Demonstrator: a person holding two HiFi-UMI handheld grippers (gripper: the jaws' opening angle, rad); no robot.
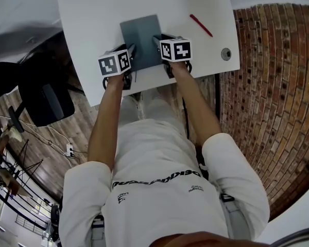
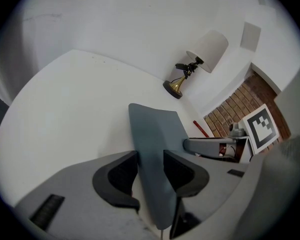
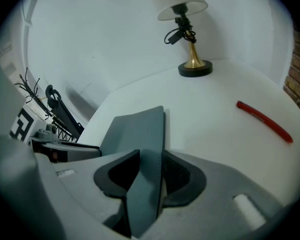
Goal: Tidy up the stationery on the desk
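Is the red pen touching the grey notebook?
Apart. The head view shows bare white desk between the red pen and the grey notebook.

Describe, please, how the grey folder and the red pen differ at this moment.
The grey folder is broad and flat; the red pen is a thin stick. The folder is clamped by the left gripper and the right gripper; the pen lies free, untouched. The folder is mid-desk, while the pen lies off to its right. Both are plain, single-coloured items at the white desk.
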